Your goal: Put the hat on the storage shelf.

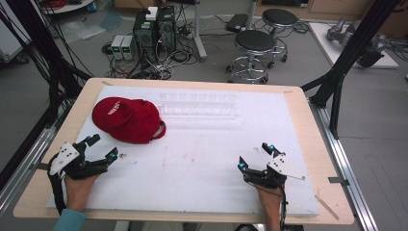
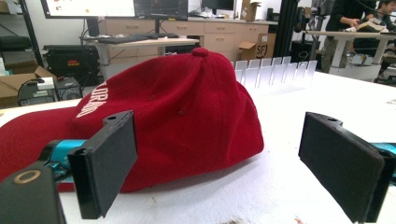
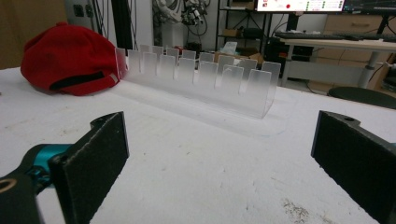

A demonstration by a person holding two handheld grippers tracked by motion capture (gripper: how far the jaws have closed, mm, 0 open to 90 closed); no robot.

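Dark red cloth baseball cap (image 1: 127, 119) at upper left of white counter (image 1: 202, 163), just beyond wide-open left gripper (image 1: 102, 148), brim leftward; right gripper (image 1: 256, 156) equally wide, empty, far off at lower right.

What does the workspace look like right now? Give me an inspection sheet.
Surface: white board on a wooden table, scuffed and marked.
Job's things: red cap at the left; clear slotted rack beyond it, empty.
Clutter: nothing seen.
Grippers: left tongs open, near the cap; right tongs open, holding nothing.
Cables: black leads along the forearms.
Surroundings: stools, computers, floor wiring.
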